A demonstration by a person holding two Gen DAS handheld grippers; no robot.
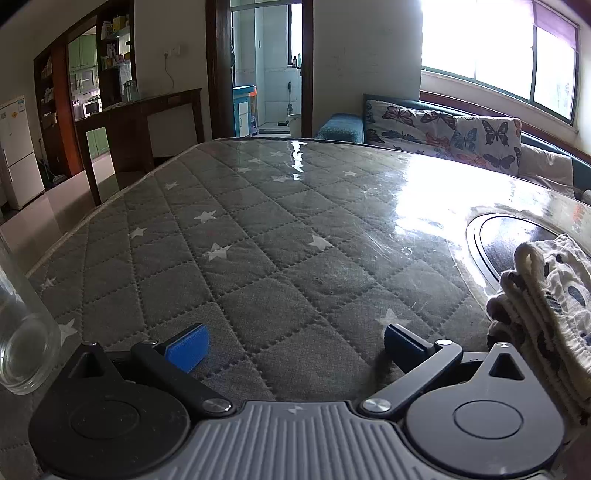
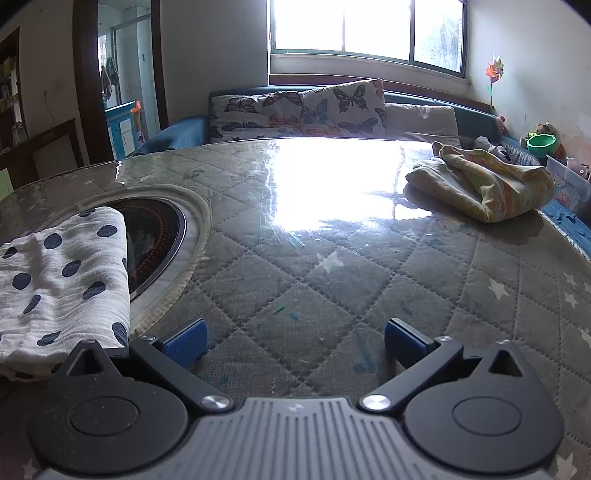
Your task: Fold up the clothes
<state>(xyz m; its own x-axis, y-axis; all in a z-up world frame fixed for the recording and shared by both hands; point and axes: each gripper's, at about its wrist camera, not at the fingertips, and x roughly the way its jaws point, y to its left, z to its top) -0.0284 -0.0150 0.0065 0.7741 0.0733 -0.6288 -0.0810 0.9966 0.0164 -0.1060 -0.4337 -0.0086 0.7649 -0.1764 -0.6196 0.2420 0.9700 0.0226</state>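
Quilted star table cover (image 1: 280,236), butterfly cushions (image 2: 306,107) — window (image 2: 365,29)

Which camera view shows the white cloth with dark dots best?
The right wrist view: the dotted cloth lies folded at the left, its top face visible. The left wrist view shows only its stacked folded edges, cut off at the right.

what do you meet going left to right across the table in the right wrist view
white cloth with dark blue polka dots, folded → round black inset cooktop → crumpled yellow cloth
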